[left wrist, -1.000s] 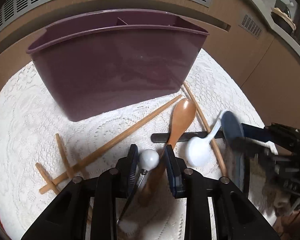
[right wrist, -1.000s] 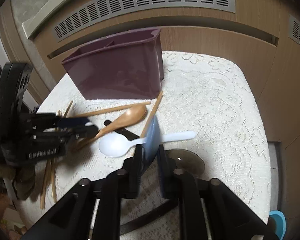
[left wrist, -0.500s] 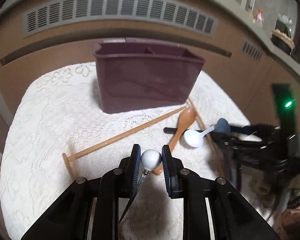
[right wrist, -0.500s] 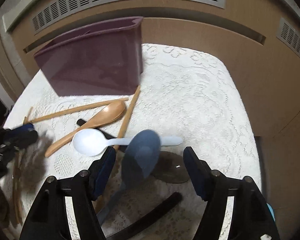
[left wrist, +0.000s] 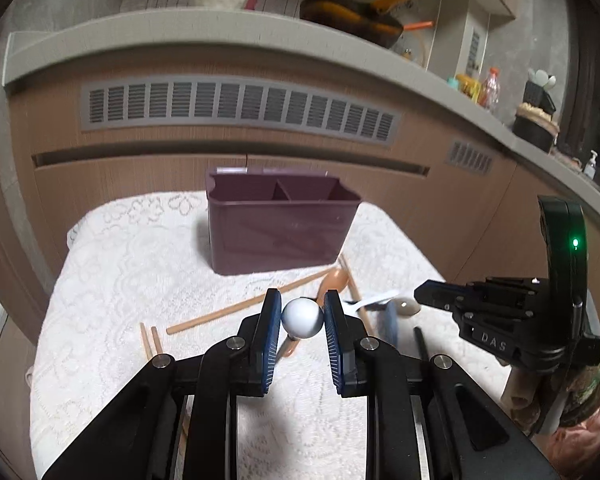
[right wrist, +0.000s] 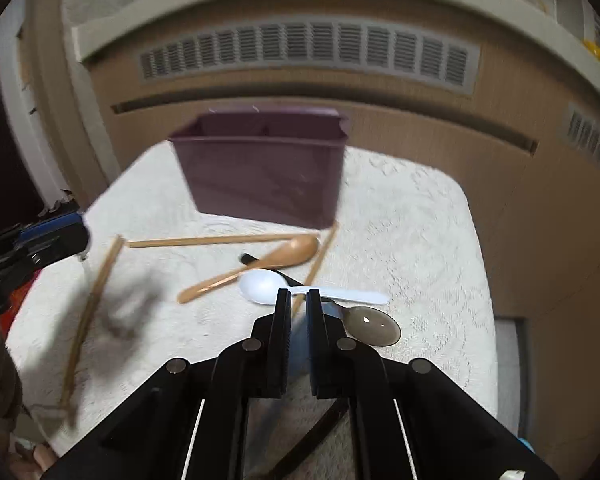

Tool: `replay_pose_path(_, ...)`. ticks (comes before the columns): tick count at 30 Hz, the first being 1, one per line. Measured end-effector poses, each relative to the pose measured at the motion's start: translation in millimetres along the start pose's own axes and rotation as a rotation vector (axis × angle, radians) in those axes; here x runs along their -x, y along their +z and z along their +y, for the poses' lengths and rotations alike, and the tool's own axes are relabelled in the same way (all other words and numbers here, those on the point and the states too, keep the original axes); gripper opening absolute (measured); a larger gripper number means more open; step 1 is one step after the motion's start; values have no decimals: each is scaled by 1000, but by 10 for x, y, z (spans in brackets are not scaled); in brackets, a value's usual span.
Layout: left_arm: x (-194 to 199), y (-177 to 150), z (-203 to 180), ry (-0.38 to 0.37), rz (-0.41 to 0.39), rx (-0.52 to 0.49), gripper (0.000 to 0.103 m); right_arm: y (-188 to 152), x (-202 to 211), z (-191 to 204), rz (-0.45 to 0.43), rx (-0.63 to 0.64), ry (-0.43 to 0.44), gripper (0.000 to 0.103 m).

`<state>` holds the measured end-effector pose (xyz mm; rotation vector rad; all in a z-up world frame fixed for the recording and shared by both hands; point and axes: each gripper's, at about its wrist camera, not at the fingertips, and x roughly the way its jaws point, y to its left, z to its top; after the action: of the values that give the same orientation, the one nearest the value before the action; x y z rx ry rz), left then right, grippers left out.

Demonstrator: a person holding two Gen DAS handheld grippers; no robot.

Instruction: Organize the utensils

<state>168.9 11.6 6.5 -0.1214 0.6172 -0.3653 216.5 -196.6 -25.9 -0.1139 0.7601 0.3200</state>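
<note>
The surface (left wrist: 112, 264) wears a cream lace cloth, matt and rough with a raised floral weave. The purple caddy (left wrist: 278, 232) looks like smooth plastic with a dull sheen. The chopsticks (right wrist: 216, 241) and the brown spoon (right wrist: 260, 266) look like wood, the spoon polished to a soft gloss. The white spoon (right wrist: 268, 286) is matt plastic; the smoky spoon (right wrist: 371, 325) is translucent, glossy plastic. The white ball (left wrist: 301, 317) is smooth, faintly shiny. The fingers (left wrist: 271, 328) carry ribbed blue pads on matt black plastic with bright metal pins.
</note>
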Motion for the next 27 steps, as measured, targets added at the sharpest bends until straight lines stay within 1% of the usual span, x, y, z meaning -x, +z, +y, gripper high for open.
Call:
replay_pose_path(3, 129, 19, -34, -1, -22, 4, 23, -17, 75, 8, -7, -6, 1, 7)
replay_pose_path(5, 204, 23, -46, 3, -37, 5, 23, -63, 49, -27, -4, -9, -29, 7)
replay_pose_path(6, 238, 26, -50, 1, -43, 7, 23, -101, 6, -56, 7, -5, -32, 9)
replay_pose_path(8, 299, 32, -57, -1, -55, 10, 23, -187, -91, -113, 41, -21, -31, 20)
replay_pose_path(10, 320, 40, -58, -5, -62, 12, 23, -270, -214, -159, 73, -47, -36, 48)
replay_pose_path(11, 321, 43, -61, -6, -64, 12, 23, -292, -266, -174, 83, -63, -40, 53)
replay_pose_path(12, 323, 46, -73, -5, -67, 8, 23, -300, -337, -185, 95, -84, -47, 61)
replay_pose_path(13, 321, 46, -90, -2, -68, 1, 23, -293, -412, -183, 109, -99, -50, 64)
replay_pose_path(16, 302, 28, -111, 4, -65, -14, 23, -236, -650, -166, 149, -133, -76, 64)
replay_pose_path(19, 301, 8, -106, -1, -57, -11, 23, -217, -845, -90, 192, -107, -113, 63)
replay_pose_path(20, 305, 4, -109, 0, -57, -13, 23, -230, -873, -70, 200, -96, -118, 60)
replay_pose_path(21, 309, 0, -110, 1, -57, -15, 23, -242, -862, -47, 194, -81, -111, 48)
replay_pose_path(22, 312, -3, -111, 1, -56, -16, 23, -244, -846, -32, 198, -70, -103, 34)
replay_pose_path(23, 313, -1, -112, 0, -54, -16, 23, -247, -808, -28, 202, -67, -80, 32)
replay_pose_path(24, 313, 0, -109, -2, -52, -13, 23, -249, -766, -33, 198, -70, -61, 27)
replay_pose_path(25, 315, 3, -103, -4, -52, -9, 23, -252, -704, -38, 190, -72, -45, 24)
replay_pose_path(27, 331, 4, -94, -12, -51, -1, 23, -252, -543, -33, 162, -66, -19, 23)
